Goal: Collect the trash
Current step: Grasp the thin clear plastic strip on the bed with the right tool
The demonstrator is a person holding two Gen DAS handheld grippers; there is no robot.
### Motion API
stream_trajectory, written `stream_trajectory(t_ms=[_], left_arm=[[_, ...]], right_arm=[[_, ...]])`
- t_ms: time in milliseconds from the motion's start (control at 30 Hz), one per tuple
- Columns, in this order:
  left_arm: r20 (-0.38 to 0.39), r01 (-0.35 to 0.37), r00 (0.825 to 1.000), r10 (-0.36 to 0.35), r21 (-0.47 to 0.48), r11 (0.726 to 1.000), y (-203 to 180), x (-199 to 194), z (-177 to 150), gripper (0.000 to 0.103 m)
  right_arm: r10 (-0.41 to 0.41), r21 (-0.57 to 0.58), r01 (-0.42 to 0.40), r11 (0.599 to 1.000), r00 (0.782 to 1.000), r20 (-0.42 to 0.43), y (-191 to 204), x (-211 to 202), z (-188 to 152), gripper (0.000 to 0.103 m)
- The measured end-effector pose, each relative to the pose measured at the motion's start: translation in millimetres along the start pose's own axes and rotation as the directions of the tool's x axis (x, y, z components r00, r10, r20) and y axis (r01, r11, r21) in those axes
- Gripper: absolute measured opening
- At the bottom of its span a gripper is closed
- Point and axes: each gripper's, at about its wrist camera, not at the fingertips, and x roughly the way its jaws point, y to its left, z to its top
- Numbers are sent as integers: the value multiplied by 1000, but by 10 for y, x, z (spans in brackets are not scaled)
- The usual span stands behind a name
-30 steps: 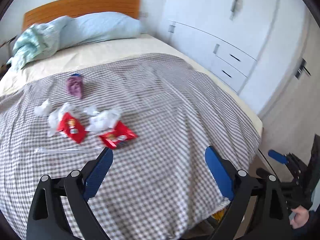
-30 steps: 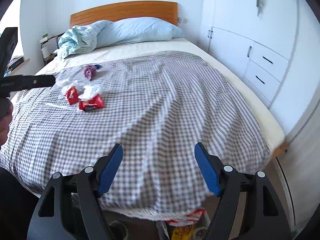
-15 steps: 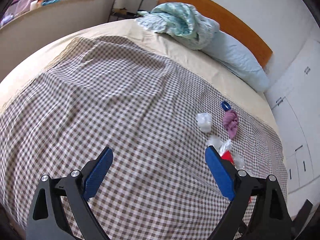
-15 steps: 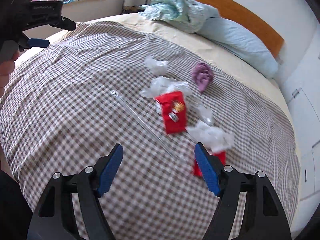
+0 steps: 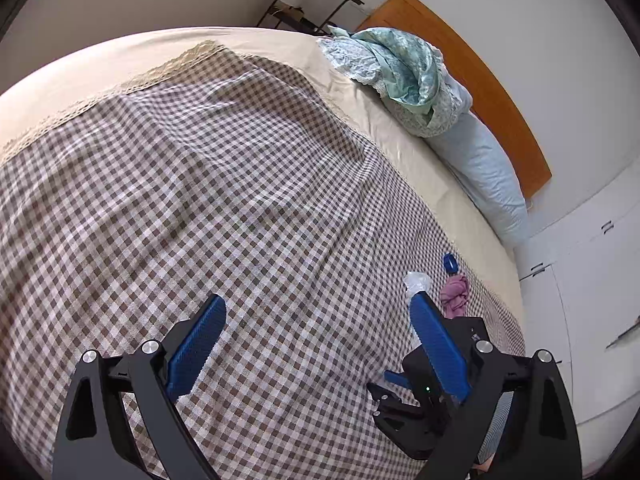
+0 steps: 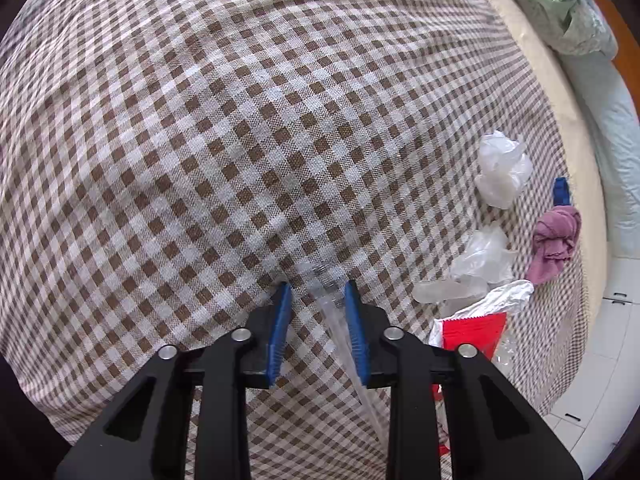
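Note:
My right gripper point(image 6: 317, 294) is low over the checked bedspread point(image 6: 200, 140), its jaws partly closed around a long clear plastic strip point(image 6: 340, 328) that lies between them. To its right lie a red snack wrapper point(image 6: 472, 330), clear crumpled plastic point(image 6: 480, 260) and a second white plastic wad point(image 6: 502, 174). A purple cloth point(image 6: 554, 246) and a small blue piece point(image 6: 561, 191) lie farther right. My left gripper point(image 5: 316, 332) is open and empty above the bedspread point(image 5: 200, 200). The right gripper's body point(image 5: 424, 404) shows under its right finger, with the plastic wad point(image 5: 416, 282) and purple cloth point(image 5: 454, 294) beyond.
A green crumpled blanket point(image 5: 400, 76) and a light blue pillow point(image 5: 484, 176) lie at the wooden headboard point(image 5: 480, 76). White wardrobe doors point(image 5: 592, 280) stand on the right. A metal side rack point(image 5: 312, 4) stands behind the bed. Tiled floor point(image 6: 592, 360) shows past the bed edge.
My right gripper has dropped to the bedspread and narrowed its jaws around the clear strip. My left gripper has swung further over the bed and stays open.

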Motion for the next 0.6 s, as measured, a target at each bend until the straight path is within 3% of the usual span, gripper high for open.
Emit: stream_trajectory(t_ms=[100,167,300,467,600], left_arm=[[-3,-19,1000,19,-17,1000,53,22,5,90],[-12,-18,1000,18,-10,1000,44,38,-7,90],[-18,-18,1000,18,27,999,-19,60,-45,90],[-66,-15,998,20,75,997,-187,187,-164,90],[-133,-2,991,31,212,977,-516,398,-401,90]], right_arm=[[-29,2,29,1000,999,-25,-35,14,14,6],[-45,0,45,999,999,-12,-58,-40,-59,6],[-73,62,65,996,988,134,-206,-518,-259,6],[-83,267,-33,963,908,411,-614,-1312,-798,6],[-136,387,-80,918,855,500,-856,-1446,-1411,6]])
